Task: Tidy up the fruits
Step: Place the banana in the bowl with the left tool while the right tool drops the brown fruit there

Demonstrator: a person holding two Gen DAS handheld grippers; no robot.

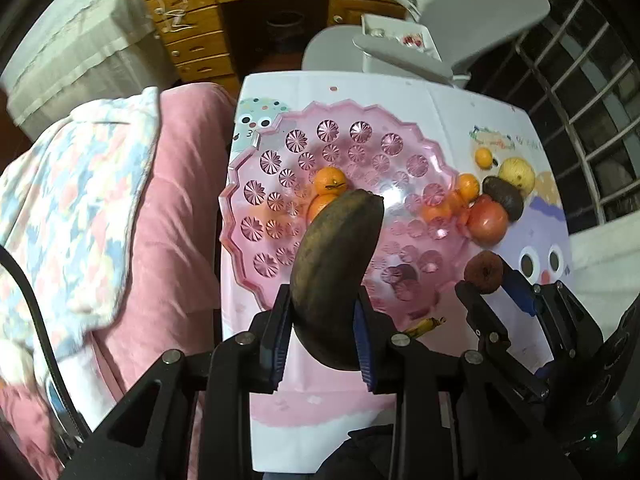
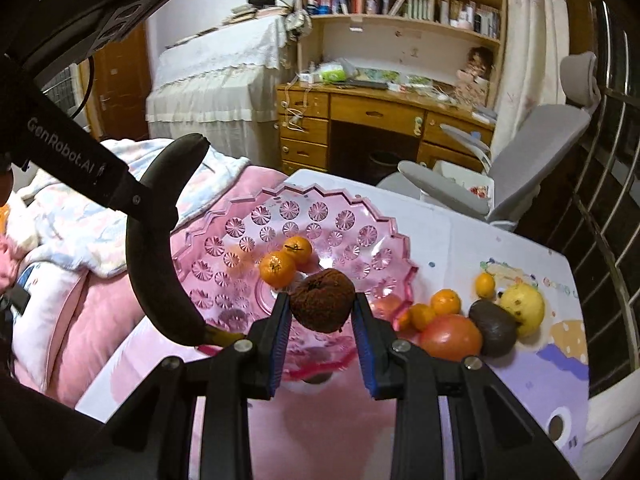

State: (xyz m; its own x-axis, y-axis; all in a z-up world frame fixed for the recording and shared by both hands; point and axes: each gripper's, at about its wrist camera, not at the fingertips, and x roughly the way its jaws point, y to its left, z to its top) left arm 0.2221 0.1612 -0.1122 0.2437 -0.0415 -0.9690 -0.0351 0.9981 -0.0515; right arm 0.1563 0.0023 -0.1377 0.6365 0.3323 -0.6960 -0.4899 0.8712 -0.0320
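Banana (image 1: 336,264) sitting clamped in left gripper (image 1: 322,344) above bowl (image 1: 248,160) | right gripper (image 2: 322,344) pinching brown fruit (image 2: 322,304), possibly dried | two oranges (image 2: 285,260) lying in bowl

The right hand-held gripper (image 2: 322,314) clamps a shrivelled brown fruit (image 2: 323,300).
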